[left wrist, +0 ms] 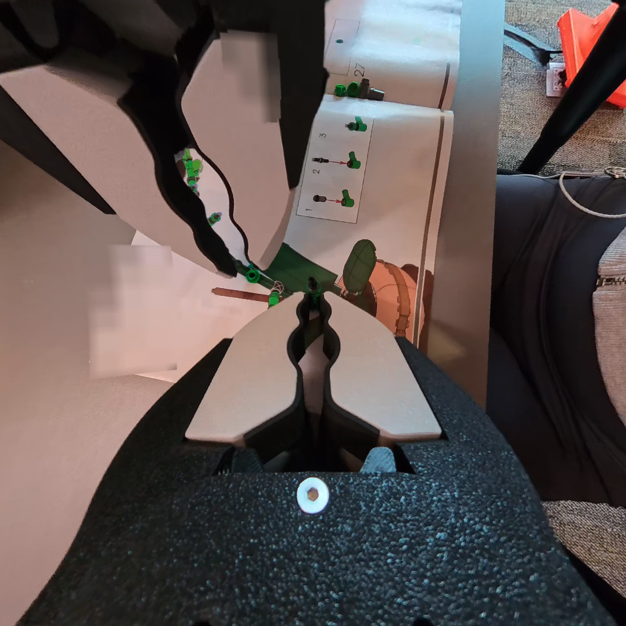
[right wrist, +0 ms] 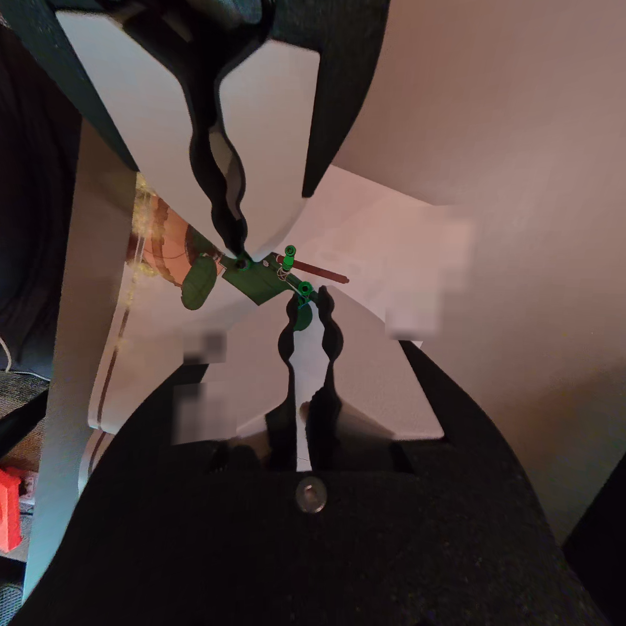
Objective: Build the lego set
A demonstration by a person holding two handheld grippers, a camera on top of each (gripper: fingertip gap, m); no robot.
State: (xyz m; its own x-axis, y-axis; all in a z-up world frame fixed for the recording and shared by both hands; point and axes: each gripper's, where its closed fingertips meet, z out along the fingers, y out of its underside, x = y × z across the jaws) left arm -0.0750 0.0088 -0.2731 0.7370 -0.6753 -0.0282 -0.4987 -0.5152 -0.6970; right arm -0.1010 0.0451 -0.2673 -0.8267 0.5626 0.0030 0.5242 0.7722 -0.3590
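Here we are, tip to tip over an open instruction booklet [left wrist: 393, 237] lying on the pale tabletop [right wrist: 508, 135]. The left gripper [left wrist: 313, 298] has its jaws pressed in on a small green piece [left wrist: 312, 288] with a black pin poking out of the top, held just above the booklet's dark green drawing. Opposite it, the right gripper [right wrist: 306, 294] comes in from the far side with its jaws spread, pale page showing between them. A bright green ring [right wrist: 305, 288] sits right at its fingertips (a loose part or just print on the page, I cannot tell), and nothing looks pinched there. A few loose green and grey parts [left wrist: 355, 89] wait at the booklet's far edge.
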